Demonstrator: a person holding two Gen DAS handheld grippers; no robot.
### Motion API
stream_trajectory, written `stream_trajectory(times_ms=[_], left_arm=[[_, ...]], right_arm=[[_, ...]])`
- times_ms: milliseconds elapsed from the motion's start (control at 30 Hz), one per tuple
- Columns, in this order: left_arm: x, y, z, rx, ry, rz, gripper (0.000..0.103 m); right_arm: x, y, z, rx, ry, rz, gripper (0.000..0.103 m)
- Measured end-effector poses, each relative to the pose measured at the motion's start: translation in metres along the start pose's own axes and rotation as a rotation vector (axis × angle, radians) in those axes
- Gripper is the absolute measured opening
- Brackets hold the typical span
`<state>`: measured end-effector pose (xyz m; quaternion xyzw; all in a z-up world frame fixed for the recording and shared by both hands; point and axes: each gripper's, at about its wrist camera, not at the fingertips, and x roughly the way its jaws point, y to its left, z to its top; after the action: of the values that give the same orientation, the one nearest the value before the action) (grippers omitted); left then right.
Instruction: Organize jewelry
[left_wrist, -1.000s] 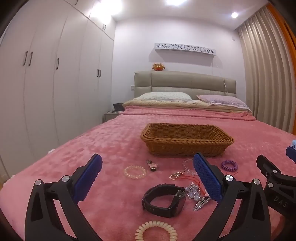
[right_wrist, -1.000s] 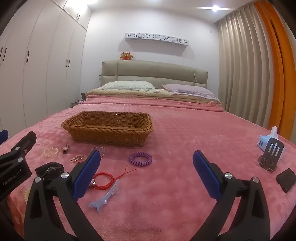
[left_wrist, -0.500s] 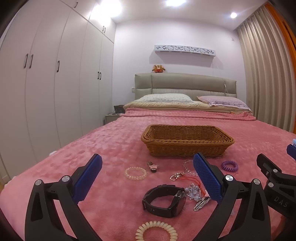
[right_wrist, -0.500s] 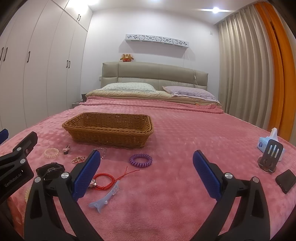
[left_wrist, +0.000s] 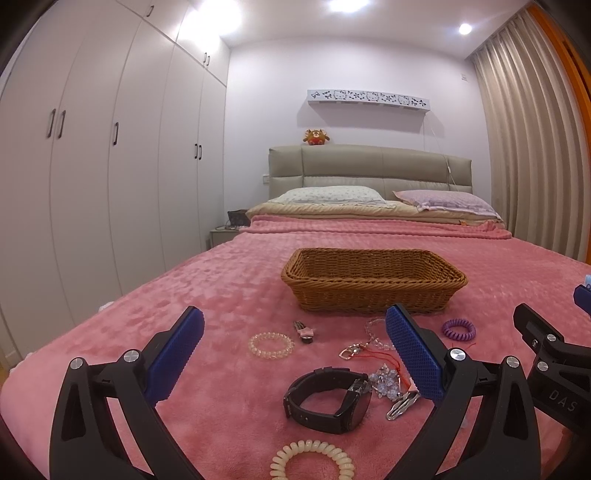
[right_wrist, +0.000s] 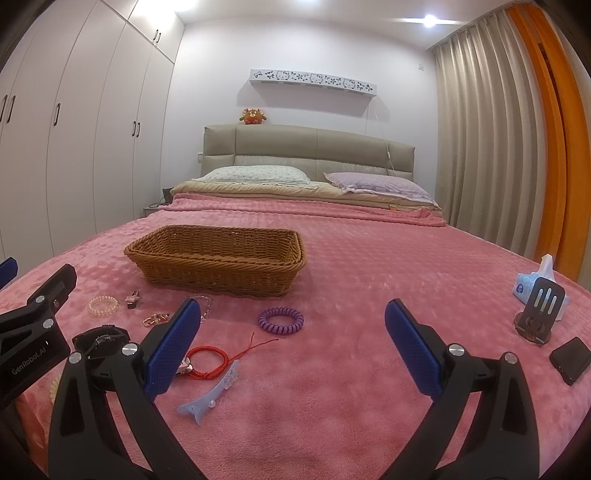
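While both hover above the blanket (right_wrist: 351, 295), left gripper (left_wrist: 295, 354) and right gripper (right_wrist: 291, 339) gape wide, gripping nothing, touching nothing.

**Your two hand-held grippers, up close**

Your left hand-held gripper (left_wrist: 295, 354) has matte black arms ending in blue fingers (left_wrist: 412, 354) with a fine diamond-grid texture. Silver round screw heads sit at the arm joints. Your right hand-held gripper (right_wrist: 293, 347) is built the same way. Seen from the right wrist, the left unit's black side carries white "GenRobot.AI" lettering.
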<state>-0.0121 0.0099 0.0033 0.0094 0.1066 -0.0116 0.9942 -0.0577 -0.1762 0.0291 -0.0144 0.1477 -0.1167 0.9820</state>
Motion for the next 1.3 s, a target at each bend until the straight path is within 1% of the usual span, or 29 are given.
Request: stream_trajectory(times_ms=[1000,1100,1300], left_arm=[[-0.0016,-0.0013,-0.0001,0.002,-0.003,-0.002,0.096],[0.0014,-0.0013,0.0001,0.006,0.010,-0.001,0.096],[0.0029,0.0010,0.0010,-0.002,0.013,-0.003,0.096]], right_arm=[[-0.0013,-0.0009,0.0002,0.001,-0.002,0.003,0.095],[-0.0009,-0.0009,0.0002,0.002,0.001,0.003,0.095],[0.0001,0.0002,0.0002,0.004,0.003,0.003,0.095]])
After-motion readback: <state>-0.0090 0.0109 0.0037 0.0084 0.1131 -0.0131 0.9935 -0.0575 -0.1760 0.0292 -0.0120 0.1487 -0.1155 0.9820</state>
